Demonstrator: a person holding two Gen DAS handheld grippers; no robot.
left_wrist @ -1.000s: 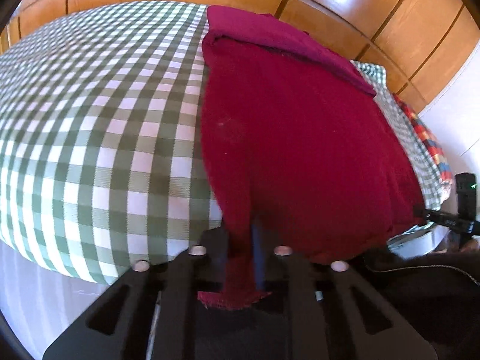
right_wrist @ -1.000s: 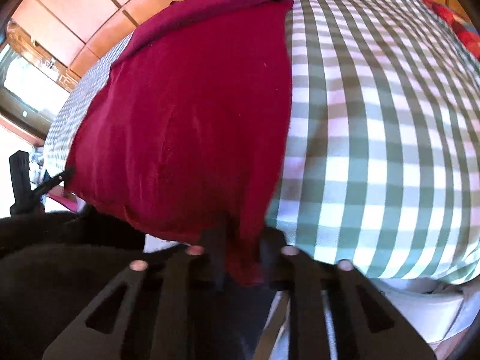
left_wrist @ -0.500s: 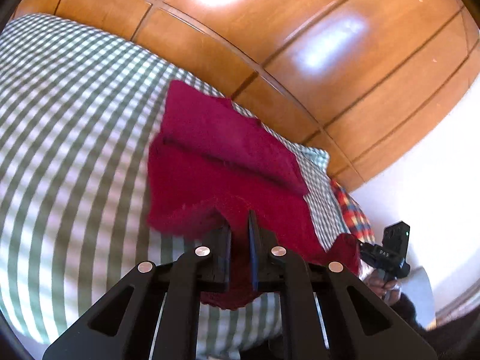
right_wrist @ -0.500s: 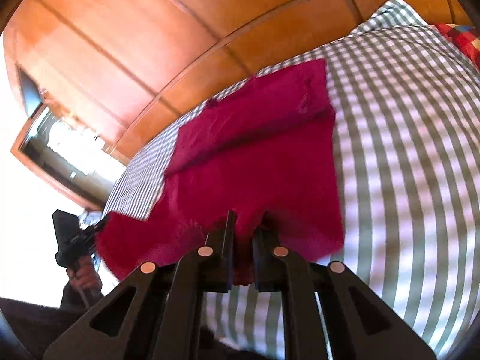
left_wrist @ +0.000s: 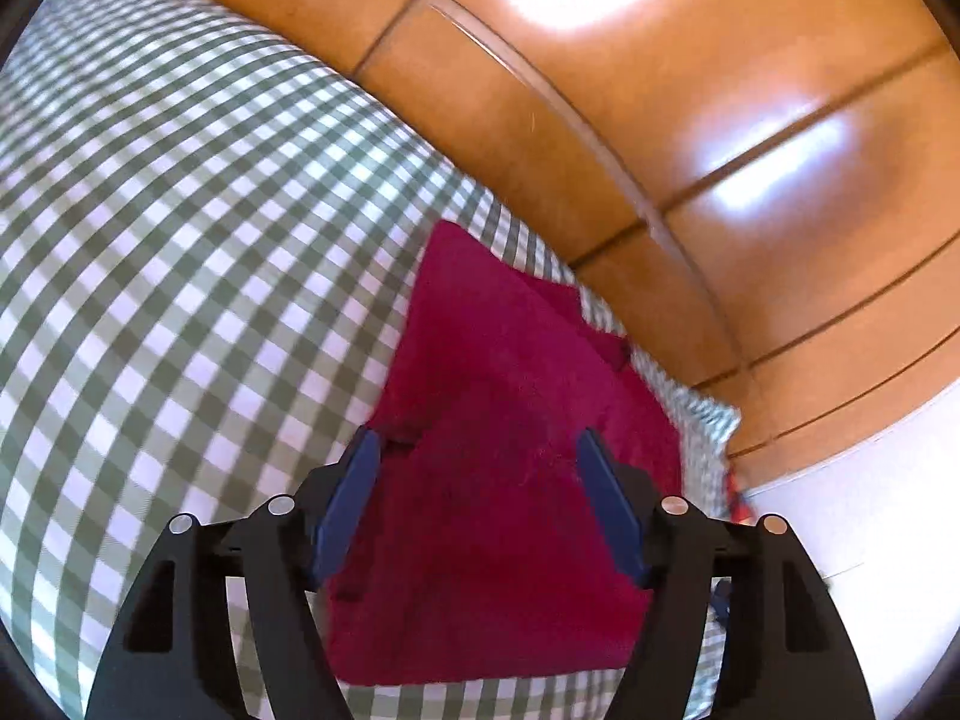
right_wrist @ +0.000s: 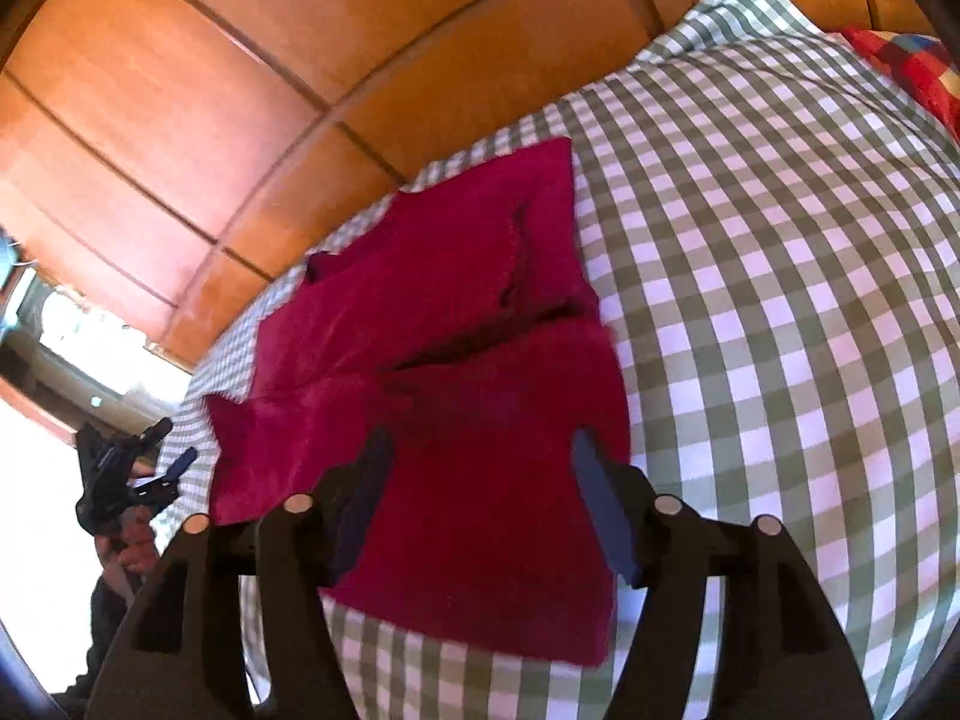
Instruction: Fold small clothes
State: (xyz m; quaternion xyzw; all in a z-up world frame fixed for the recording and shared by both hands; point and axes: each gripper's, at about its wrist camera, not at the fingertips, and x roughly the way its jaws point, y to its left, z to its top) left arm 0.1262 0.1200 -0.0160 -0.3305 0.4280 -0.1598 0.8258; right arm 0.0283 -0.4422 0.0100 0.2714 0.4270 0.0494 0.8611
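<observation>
While both jaws have just opened, each hand-held gripper (left_wrist: 477, 450) (right_wrist: 480, 450) frames the folded red cloth (left_wrist: 498, 480) on the checked cover (left_wrist: 180, 240), wooden panels (left_wrist: 660, 120) behind.

Landmark: red garment (right_wrist: 456, 396), lying flat on the checked bedspread (right_wrist: 780, 312).
Right of garment: broad bare bedspread.
Behind garment: wooden panelled wall (right_wrist: 252, 96) rises close behind, blocking passage.
Left of garment: left gripper (right_wrist: 129, 474) occupies the bed's edge.
Far right: colourful patterned cloth (right_wrist: 906, 66).
</observation>
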